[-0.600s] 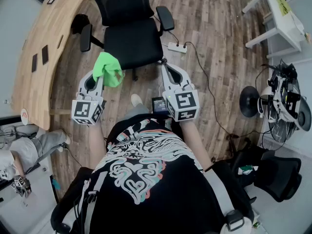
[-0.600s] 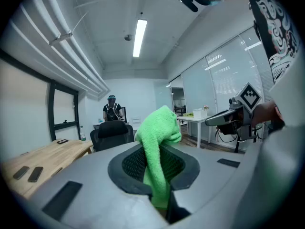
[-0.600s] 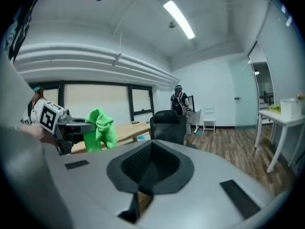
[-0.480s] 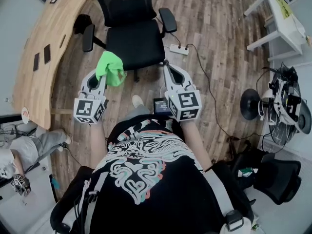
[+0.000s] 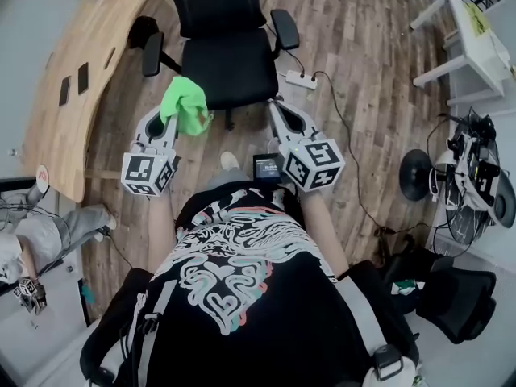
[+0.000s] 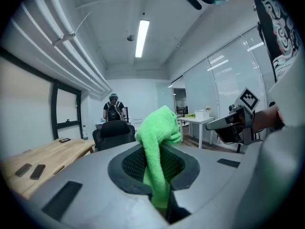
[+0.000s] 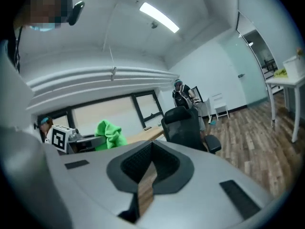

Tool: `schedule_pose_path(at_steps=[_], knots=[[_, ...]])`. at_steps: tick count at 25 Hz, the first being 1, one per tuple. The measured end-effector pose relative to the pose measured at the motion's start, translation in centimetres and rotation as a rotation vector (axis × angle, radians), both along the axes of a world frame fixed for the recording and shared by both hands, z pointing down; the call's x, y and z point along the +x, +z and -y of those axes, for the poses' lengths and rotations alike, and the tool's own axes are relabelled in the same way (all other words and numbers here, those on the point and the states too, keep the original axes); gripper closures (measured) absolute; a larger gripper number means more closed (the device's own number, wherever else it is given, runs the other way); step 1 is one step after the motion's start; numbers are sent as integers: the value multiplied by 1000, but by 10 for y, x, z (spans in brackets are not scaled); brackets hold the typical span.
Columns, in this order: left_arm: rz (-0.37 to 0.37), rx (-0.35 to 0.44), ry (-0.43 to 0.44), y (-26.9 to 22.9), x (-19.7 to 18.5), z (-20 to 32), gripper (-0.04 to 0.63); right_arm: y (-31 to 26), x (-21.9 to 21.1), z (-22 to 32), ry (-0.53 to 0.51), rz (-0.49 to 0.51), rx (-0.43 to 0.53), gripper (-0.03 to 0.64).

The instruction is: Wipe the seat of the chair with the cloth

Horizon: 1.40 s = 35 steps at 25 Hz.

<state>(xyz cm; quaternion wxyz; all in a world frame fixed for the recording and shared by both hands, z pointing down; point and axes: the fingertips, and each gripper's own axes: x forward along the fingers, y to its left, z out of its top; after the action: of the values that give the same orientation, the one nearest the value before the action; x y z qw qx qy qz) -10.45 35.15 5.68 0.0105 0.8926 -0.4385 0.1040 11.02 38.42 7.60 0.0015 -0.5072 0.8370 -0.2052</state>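
A black office chair (image 5: 224,59) stands ahead of me on the wood floor, its seat (image 5: 230,69) bare. My left gripper (image 5: 171,113) is shut on a bright green cloth (image 5: 185,104), bunched above the jaws just short of the seat's front left corner. In the left gripper view the cloth (image 6: 157,149) hangs pinched between the closed jaws. My right gripper (image 5: 276,108) is shut with nothing in it, near the seat's front right corner. The right gripper view shows the chair (image 7: 187,126) ahead and the cloth (image 7: 110,133) at the left.
A curved wooden desk (image 5: 74,79) runs along the left. A white power strip (image 5: 298,80) and its cable lie right of the chair. A white table (image 5: 470,35) stands at upper right, a fan-like stand (image 5: 476,180) at right. Another person (image 6: 113,110) stands far off.
Both grippers have edged a little forward toward the chair, the cloth still held in the left one. The right gripper has turned slightly.
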Motion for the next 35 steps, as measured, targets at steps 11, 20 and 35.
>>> schedule_pose_path(at_steps=[11,20,35], knots=[[3,-4,-79,1,-18,3,560,12,-18,6,-30,-78,-28,614],[55,11,-68,5,-7,47,560,10,-16,45,-22,-73,13,614],[104,13,18,23,-7,220,560,8,-44,198,-20,-112,50,614]])
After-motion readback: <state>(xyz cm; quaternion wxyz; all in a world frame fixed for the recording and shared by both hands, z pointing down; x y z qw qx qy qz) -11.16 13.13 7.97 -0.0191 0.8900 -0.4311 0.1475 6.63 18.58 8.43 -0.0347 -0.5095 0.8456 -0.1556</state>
